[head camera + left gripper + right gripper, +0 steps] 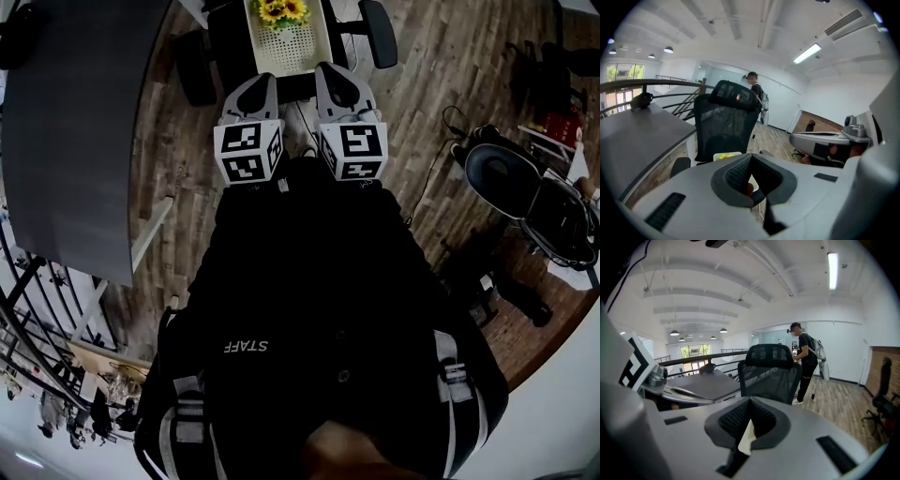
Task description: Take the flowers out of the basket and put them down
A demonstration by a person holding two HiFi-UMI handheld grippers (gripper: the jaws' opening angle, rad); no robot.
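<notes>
Hovering left gripper [266, 81] and right gripper [324, 68], jaws closed, empty, at white basket [281, 52]; needing opening before pinching sunflowers [281, 11] low.

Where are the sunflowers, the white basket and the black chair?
sunflowers [282, 11], head view, yellow blooms.
white basket [292, 52], head view, bare perforated surface.
black chair [724, 126], left gripper view, mesh backrest.

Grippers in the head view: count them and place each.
2. The left gripper points at the near rim of the basket, left side; the right gripper sits beside it, at the rim's right side.
</notes>
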